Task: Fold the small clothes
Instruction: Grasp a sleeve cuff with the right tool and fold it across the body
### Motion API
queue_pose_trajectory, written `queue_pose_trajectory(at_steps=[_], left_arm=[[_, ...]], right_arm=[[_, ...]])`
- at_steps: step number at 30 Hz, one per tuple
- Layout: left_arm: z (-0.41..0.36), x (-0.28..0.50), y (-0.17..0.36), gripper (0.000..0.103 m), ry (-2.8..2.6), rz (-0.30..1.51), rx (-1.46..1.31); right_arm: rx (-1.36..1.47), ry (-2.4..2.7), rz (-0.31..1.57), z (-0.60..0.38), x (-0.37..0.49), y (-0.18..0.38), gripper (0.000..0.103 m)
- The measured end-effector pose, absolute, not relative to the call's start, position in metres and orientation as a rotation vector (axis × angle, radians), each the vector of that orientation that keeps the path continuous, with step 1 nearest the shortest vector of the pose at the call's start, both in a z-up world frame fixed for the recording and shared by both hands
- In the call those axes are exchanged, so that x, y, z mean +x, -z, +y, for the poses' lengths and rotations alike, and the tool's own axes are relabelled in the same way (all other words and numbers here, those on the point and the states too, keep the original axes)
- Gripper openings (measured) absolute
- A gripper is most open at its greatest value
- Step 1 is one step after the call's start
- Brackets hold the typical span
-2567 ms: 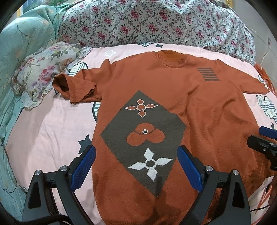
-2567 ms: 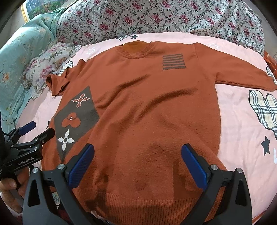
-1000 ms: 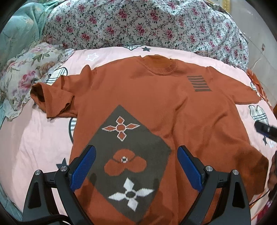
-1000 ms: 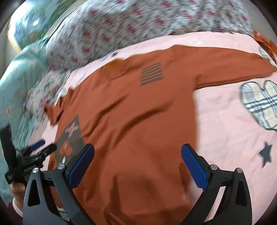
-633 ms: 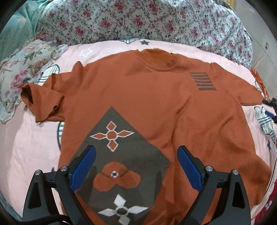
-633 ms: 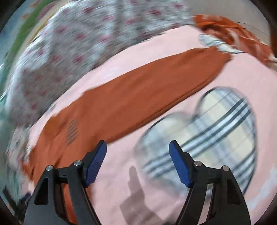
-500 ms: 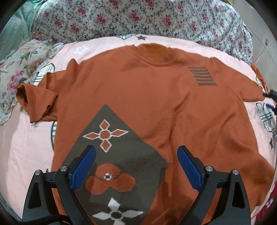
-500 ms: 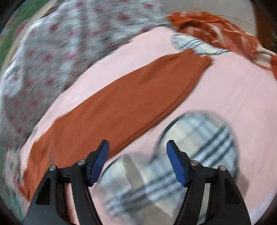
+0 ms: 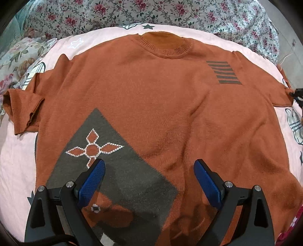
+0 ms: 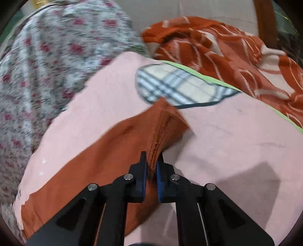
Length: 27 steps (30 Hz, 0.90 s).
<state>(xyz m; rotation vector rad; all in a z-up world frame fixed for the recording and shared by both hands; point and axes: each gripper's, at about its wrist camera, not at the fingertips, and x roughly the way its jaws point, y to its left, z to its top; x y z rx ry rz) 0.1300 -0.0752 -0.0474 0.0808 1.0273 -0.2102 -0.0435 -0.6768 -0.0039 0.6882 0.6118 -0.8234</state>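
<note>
Bed (image 9: 17,159): pink sheet printed with stars and plaid shapes, carrying all items.
Floral quilt (image 9: 189,15): bunched along the far edge of the bed.
Sweater (image 9: 151,106): rust-orange knit, spread flat front-up on the sheet; grey diamond panel with flower motifs on the lower part, striped patch near one shoulder; one short sleeve folded back on itself.
Patterned orange cloth (image 10: 227,49): heaped beyond the sheet's edge, near the sleeve end.
Left tongs (image 9: 148,181): spread wide, gripping nothing, above the diamond panel.
Right tongs (image 10: 151,164): closed tight on the sweater's sleeve cuff (image 10: 162,128), which puckers between the pads.
</note>
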Motion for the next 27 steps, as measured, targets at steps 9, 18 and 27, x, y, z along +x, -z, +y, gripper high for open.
queue_pose_trajectory(at_steps=[9, 18, 27], left_arm=[[-0.049, 0.119, 0.038, 0.095, 0.233, 1.005, 0.001], [-0.006, 0.111, 0.021, 0.096, 0.279, 0.941, -0.076], [0.013, 0.136, 0.035, 0.096, 0.308, 0.957, -0.141]], right_arm=[[0.624, 0.312, 0.675, -0.501, 0.051, -0.021, 0.008], [0.658, -0.15, 0.817, -0.307, 0.165, -0.001, 0.008], [0.635, -0.309, 0.93, -0.202, 0.232, 0.035, 0.012]])
